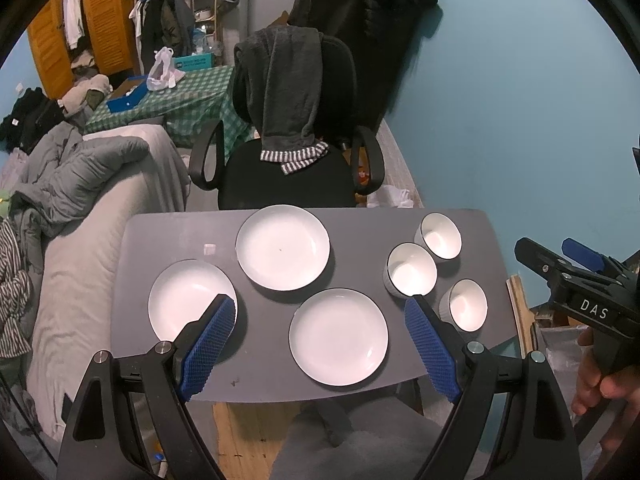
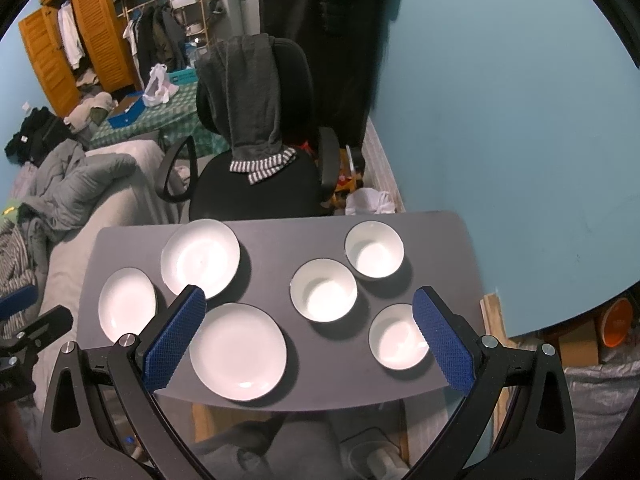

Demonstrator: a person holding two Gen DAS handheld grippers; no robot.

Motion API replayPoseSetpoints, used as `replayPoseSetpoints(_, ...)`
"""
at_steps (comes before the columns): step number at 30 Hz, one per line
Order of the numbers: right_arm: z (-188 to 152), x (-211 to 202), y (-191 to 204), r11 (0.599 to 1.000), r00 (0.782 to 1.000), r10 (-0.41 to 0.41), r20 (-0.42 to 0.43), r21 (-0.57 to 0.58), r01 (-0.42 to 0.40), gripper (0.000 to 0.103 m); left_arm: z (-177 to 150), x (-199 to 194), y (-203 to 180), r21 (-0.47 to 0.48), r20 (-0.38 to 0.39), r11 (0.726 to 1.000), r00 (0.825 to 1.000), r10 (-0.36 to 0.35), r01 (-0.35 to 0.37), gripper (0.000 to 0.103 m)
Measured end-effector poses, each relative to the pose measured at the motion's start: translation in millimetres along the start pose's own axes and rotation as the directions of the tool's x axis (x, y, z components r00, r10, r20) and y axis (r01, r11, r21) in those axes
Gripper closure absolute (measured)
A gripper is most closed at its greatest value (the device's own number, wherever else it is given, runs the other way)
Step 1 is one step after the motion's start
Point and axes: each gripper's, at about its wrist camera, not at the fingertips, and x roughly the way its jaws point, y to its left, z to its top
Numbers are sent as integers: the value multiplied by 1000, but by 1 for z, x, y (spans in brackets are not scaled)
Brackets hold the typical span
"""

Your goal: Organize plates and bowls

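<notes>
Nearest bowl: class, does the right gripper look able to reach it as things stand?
Probably yes: the right gripper is open above the table's near edge, and nothing stands between it and the nearest bowl.

Legible text: "DAS", white letters on black body of right gripper (image 1: 580, 258), seen from left wrist view.

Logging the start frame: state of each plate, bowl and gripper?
far plate: flat on table, empty, unstacked
left plate: flat, empty, unstacked
near plate: flat, empty, unstacked
far bowl: upright, empty
middle bowl: upright, empty
near bowl: upright, empty
left gripper: open, holding nothing
right gripper: open, holding nothing
</notes>
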Motion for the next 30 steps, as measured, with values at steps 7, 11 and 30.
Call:
replayPoseSetpoints(7,0,0,1,1000,1000,2,-1,-1,-2,2,-1,0,4,-9,-6,1000,1000,-5,5,15)
replayPoseSetpoints(11,-1,-1,4,1000,1000,2,-3,-3,-2,2,-2,1,5,-9,-6,1000,1000,-7,7,15)
replayPoseSetpoints(30,0,-1,5,1000,1000,-1,-6,-5,1,2,-2,6,6,-6,-17,1000,1000,-21,20,15)
